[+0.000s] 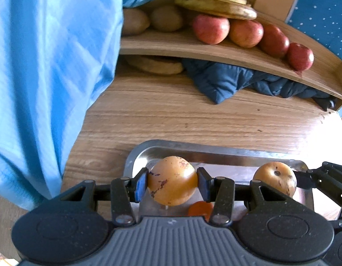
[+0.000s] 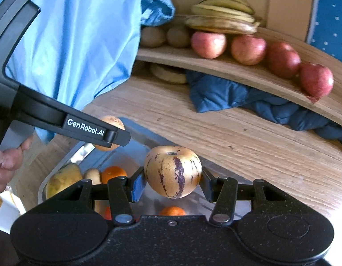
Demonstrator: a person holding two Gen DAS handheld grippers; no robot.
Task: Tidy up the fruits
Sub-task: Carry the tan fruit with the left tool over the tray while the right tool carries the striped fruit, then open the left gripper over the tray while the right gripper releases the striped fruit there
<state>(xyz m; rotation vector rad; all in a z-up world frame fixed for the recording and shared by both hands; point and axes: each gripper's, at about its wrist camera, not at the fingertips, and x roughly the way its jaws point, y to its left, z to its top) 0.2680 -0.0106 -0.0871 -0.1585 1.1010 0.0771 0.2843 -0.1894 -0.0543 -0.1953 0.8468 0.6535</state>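
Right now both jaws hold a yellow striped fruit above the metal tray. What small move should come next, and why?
Probably carry both fruits forward toward the wooden shelf. The left gripper and right gripper each already clamp a yellow fruit clear of the tray, and the apples and bananas are already lined up there.

Yellow-tan fruit (image 2: pixel 173 171) w/ purple stripes, blue pads (image 2: pixel 138 185) either side. Apples (image 2: pixel 248 49) red-pink, bananas (image 2: pixel 222 15) yellow w/ brown blotches. Oranges (image 2: pixel 114 173) bright orange, tray (image 2: pixel 60 166) silver. Light-blue cloth (image 2: pixel 82 44), navy cloth (image 2: pixel 237 95), wood-grain desk (image 2: pixel 237 137).
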